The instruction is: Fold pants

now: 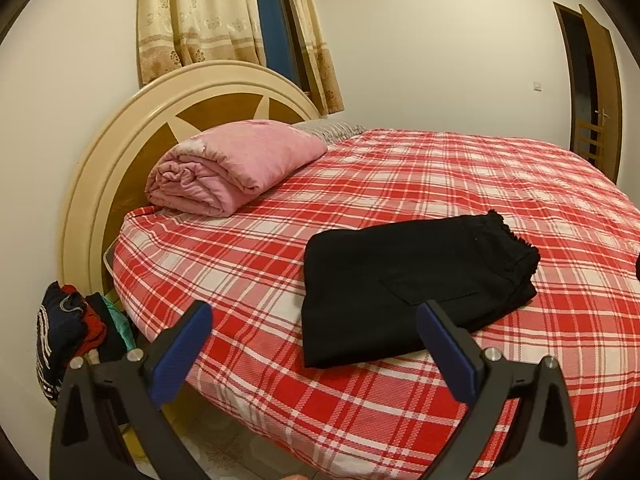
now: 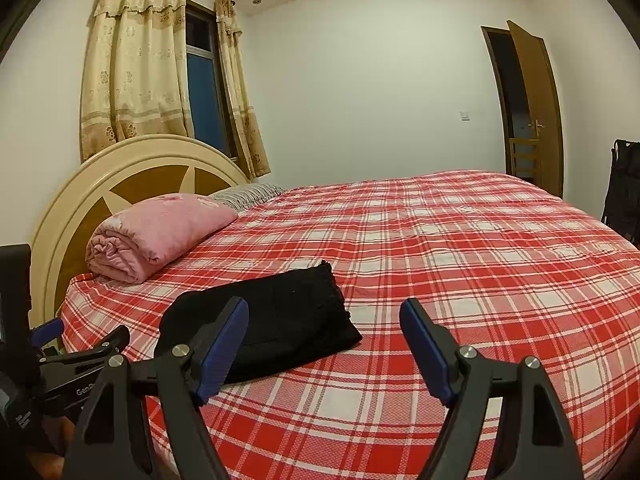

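Black pants [image 1: 404,288], folded into a compact stack, are seen on the plaid bed [image 1: 460,184], below the pink quilt [image 1: 232,164]. Left claw [image 1: 316,312] and right claw [image 2: 324,308] are held wide open, empty.

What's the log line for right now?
pants: folded, on bed | left claw: open, empty | right claw: open, empty | contact: none

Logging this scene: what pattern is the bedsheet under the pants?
Red and white plaid bedsheet, clearest in the right wrist view; the pants are black.
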`<state>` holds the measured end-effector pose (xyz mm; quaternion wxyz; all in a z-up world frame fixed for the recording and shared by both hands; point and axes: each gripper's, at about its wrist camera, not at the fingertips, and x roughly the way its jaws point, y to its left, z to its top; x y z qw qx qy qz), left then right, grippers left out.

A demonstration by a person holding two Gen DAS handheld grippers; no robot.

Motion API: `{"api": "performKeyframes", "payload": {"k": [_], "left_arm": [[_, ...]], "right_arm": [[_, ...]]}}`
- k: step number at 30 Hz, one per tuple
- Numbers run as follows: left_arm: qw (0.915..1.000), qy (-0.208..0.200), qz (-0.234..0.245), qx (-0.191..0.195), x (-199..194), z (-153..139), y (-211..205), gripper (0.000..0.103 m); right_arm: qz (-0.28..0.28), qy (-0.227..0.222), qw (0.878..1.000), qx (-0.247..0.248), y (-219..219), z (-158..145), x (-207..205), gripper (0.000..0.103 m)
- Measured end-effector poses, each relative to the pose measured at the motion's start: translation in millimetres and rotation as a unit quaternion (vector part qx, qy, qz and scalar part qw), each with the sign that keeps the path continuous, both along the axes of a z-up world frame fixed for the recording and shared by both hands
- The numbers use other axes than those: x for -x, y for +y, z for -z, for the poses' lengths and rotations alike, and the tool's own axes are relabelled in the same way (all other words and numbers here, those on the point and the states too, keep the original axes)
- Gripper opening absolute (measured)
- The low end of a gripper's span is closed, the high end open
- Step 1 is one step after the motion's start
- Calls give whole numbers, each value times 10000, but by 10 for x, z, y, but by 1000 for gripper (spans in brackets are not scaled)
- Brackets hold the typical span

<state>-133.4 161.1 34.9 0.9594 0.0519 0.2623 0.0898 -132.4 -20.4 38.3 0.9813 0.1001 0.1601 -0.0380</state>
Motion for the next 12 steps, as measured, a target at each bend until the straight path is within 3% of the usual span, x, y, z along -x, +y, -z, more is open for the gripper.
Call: {"api": "performKeyframes", "payload": {"k": [4,9,12], "left_arm": [[9997,-103,-94,-191,-3,-10,-13,103],[9988,23,281,406,-26,-22,87,103],[9992,6,272,295,-26,-20,44,103]], "right_arm": [[6,-12,10000,15,0,4,-2,79],[6,-17,10000,37,-1,14,1,79],[20,-14,10000,14,-13,22,-2,79]]}}
